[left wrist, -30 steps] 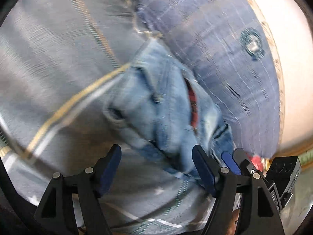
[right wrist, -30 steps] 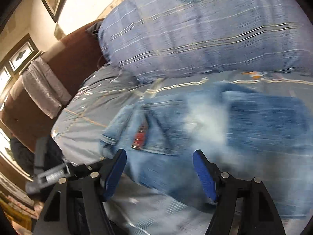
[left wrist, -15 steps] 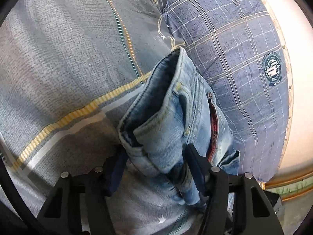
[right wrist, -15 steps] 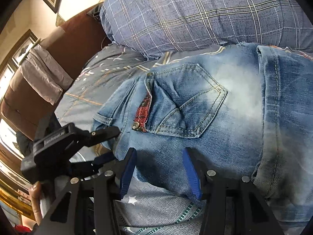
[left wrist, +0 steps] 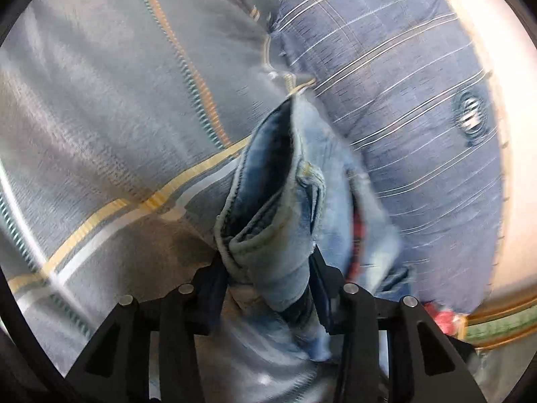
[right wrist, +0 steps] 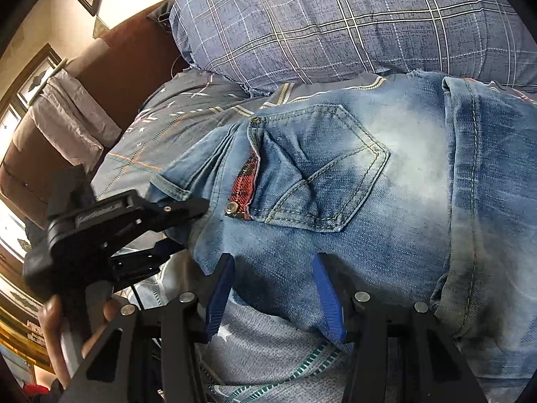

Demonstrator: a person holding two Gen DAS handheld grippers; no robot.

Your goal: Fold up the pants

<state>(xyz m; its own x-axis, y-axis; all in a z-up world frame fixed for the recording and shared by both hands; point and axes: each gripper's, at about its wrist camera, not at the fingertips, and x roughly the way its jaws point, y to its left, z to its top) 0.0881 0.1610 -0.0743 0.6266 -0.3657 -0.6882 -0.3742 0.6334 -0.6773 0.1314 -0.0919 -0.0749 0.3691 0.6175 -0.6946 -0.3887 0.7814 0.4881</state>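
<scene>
Two grippers: both are working on one pair of jeans on a bed.
Jeans (right wrist: 352, 201): light blue denim is lying on the bedsheet, just below the pillow — the back pocket is facing up, with a red plaid trim and a metal stud at its opening.
Left gripper (left wrist: 268, 278): its jaws are pinching a thick bunch of the waistband between them, nearly closed, with denim filling the gap; the waistband is standing up from the sheet and gaping open so the dark inside is showing.
Left gripper from the right wrist view (right wrist: 141, 221): it is coming in at the waist end of the jeans, with the person's fingers (right wrist: 53, 329) wrapping its handle.
Right gripper (right wrist: 273, 297): its jaws are standing partly open with the lower edge of the jeans lying between the blue pads (right wrist: 325, 299); whether the pads are actually pressing the cloth cannot be told.
Pillow (right wrist: 335, 23): blue plaid with white lines, it is resting at the head of the bed, touching the far edge of the jeans.
Bedsheet (left wrist: 100, 117): grey with yellow and white stripes, it is spreading under everything — blurred in the left wrist view.
Headboard (right wrist: 110, 67): dark brown, it is rising behind the pillow, with a grey cloth (right wrist: 70, 114) draping over it.
</scene>
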